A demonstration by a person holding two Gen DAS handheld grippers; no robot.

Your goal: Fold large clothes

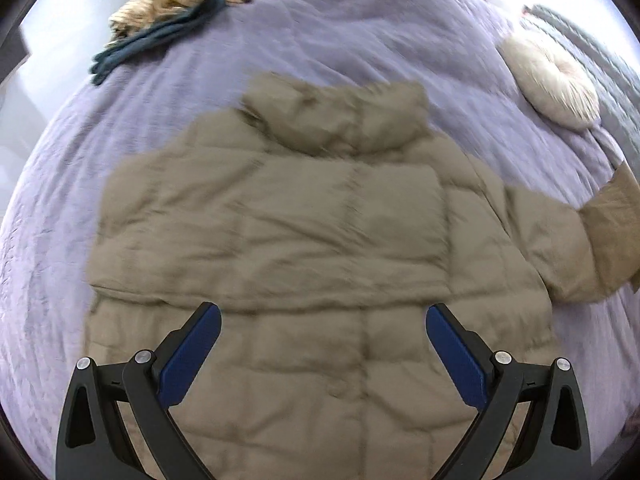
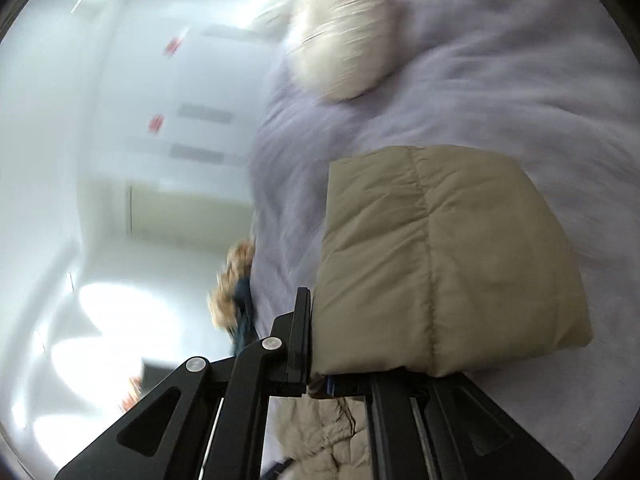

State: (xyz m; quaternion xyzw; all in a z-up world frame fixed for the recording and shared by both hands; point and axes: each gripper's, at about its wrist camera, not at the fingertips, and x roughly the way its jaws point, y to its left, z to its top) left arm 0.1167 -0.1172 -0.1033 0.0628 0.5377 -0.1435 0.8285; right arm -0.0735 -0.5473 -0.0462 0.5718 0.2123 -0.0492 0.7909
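Observation:
A large beige puffer jacket (image 1: 304,232) lies spread on the lavender bed cover (image 1: 360,40), hood pointing away. My left gripper (image 1: 323,322) is open and empty, hovering above the jacket's lower body. The jacket's right sleeve (image 1: 592,240) stretches to the right edge of the left wrist view. My right gripper (image 2: 316,320) is shut on the end of that sleeve (image 2: 440,264) and holds it lifted over the bed; the sleeve covers the right finger.
A tan garment and a dark teal garment (image 1: 160,40) lie piled at the bed's far left corner. A round cream cushion (image 1: 552,84) sits at the far right, also in the right wrist view (image 2: 344,36). White walls and cabinets (image 2: 180,120) stand beyond the bed.

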